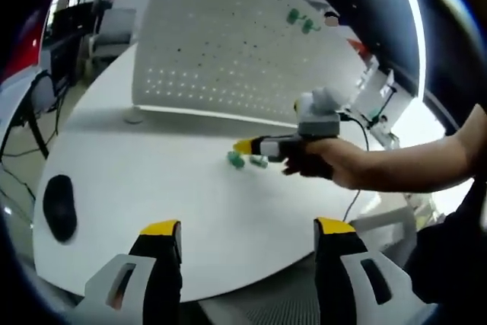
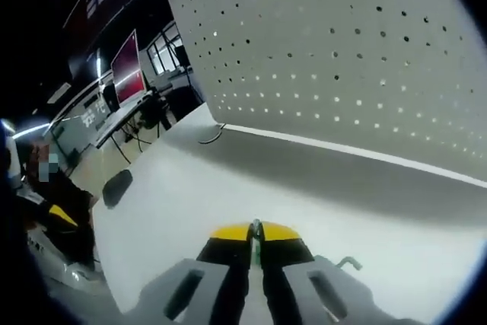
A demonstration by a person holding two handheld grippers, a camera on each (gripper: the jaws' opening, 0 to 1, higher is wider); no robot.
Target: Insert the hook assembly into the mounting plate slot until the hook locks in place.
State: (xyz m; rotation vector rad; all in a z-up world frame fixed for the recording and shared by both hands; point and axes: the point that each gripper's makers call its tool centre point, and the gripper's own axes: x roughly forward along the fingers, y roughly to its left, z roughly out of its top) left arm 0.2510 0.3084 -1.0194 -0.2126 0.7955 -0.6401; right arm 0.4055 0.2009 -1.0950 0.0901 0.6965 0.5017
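The right gripper [image 1: 245, 145] was clamped on a small green plastic hook [image 2: 256, 243]; the left gripper [image 1: 247, 231] stood open, well short.

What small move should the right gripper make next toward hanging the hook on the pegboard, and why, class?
Probably lift and carry it toward the pegboard. The right gripper has its jaws shut on a thin green piece, apparently a hook, low over the white table. In the left gripper view it sits beside the loose green hooks, well short of the board. The left gripper is open.
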